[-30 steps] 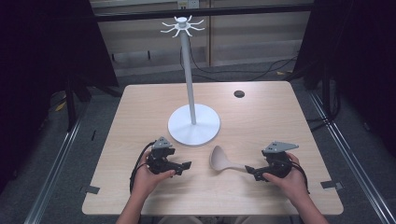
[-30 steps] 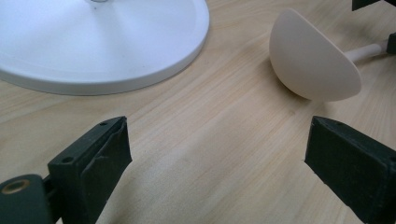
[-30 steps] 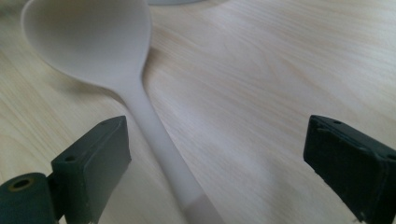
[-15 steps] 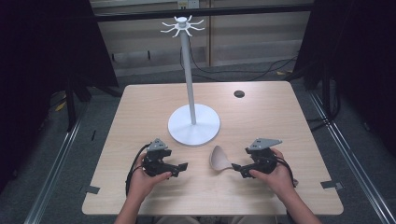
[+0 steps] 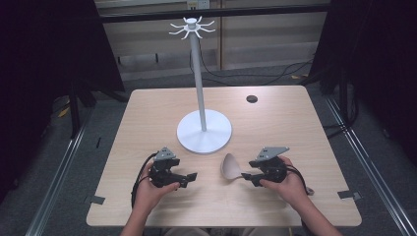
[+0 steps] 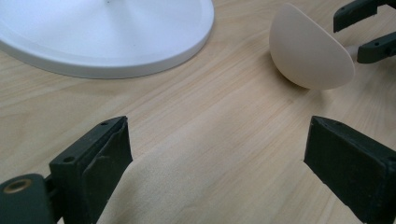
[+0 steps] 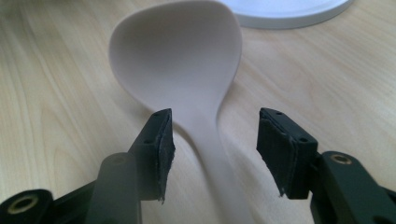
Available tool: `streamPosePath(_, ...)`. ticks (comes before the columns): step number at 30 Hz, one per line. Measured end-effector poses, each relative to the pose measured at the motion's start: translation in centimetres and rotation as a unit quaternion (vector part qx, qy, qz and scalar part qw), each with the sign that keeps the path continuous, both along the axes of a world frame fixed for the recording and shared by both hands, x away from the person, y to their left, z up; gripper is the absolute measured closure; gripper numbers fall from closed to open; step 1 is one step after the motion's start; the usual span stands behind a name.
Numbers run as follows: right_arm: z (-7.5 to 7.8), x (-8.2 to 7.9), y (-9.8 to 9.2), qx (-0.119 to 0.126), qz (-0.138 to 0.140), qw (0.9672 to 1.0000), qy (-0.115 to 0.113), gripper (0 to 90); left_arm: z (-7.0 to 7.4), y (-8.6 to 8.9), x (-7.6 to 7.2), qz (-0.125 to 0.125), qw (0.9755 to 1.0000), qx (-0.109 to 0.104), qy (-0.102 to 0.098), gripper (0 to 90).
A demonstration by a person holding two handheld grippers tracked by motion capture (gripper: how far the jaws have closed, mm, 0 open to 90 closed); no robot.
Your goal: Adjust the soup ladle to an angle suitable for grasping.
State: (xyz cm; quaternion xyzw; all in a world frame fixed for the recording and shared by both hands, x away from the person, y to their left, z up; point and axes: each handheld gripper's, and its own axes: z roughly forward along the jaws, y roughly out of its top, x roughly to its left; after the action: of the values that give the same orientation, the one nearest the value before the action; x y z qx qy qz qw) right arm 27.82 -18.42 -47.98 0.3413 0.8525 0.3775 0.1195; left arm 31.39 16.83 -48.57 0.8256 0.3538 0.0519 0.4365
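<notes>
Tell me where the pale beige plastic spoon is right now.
In the high view the pale beige plastic spoon lies on the wooden table, just in front of the white round stand base, its handle between the right gripper's jaws.

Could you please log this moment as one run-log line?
right claw: closing around spoon handle, pads not yet touching | left claw: open, idle | stand: untouched

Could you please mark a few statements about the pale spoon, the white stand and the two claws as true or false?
1. The pale beige plastic spoon hangs from the white metal hook stand. False: it lies on the light wooden table.
2. The right claw has the spoon's handle between its jaws. True; they have just been closing, with gaps either side.
3. The left claw grips the spoon's bowl. False: it is open, with nothing between its jaws.
4. The stand's hooks carry nothing. True.
</notes>
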Motion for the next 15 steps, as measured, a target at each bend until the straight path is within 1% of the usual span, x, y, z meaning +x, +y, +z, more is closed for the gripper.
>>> streamPosePath(2, -0.1, 0.0, -0.1, 0.001, 0.001, 1.0000, 0.001, 47.2, 0.1, 0.0, 0.0, 0.001, 1.0000, 0.000, -0.002, 7.0)
streamPosePath(3, -0.3, -0.1, -0.3, 0.002, 0.003, 0.9999, 0.010, 49.2, 0.1, -0.1, 0.0, 0.001, 1.0000, 0.000, -0.002, 7.0)
streamPosePath(6, -0.8, -0.2, -0.6, -0.004, 0.004, 0.9998, 0.018, 52.5, 0.2, -0.2, 0.1, -0.001, 1.0000, 0.000, -0.004, 7.0)
streamPosePath(8, -1.0, -0.2, -0.7, -0.013, 0.006, 0.9996, 0.023, 54.3, 0.1, -0.4, 0.2, -0.003, 1.0000, -0.002, -0.002, 7.0)
streamPosePath(10, -1.2, -0.1, -0.7, -0.015, 0.002, 0.9995, 0.026, 55.7, 0.1, -0.5, 0.2, -0.005, 1.0000, 0.000, -0.002, 7.1)
streamPosePath(11, -1.3, -0.1, -0.8, -0.014, 0.004, 0.9995, 0.027, 56.7, 0.1, -0.6, 0.2, -0.004, 1.0000, -0.003, -0.001, 7.1)
streamPosePath(12, -1.4, 0.0, -0.7, -0.019, 0.005, 0.9994, 0.028, 58.5, 0.1, -0.6, 0.2, -0.005, 1.0000, -0.002, -0.001, 7.1)
streamPosePath(13, -1.6, 0.1, -0.7, -0.024, 0.009, 0.9992, 0.032, 62.2, 0.1, -0.7, 0.2, -0.006, 1.0000, -0.002, -0.003, 7.1)
streamPosePath(14, -1.8, 0.2, -0.6, -0.023, 0.014, 0.9992, 0.029, 67.3, 0.1, -0.7, 0.2, -0.007, 1.0000, -0.002, -0.003, 7.1)
streamPosePath(15, -1.7, 0.2, -0.6, -0.030, 0.020, 0.9990, 0.027, 69.3, 0.1, -0.7, 0.2, -0.006, 1.0000, -0.003, -0.003, 7.1)
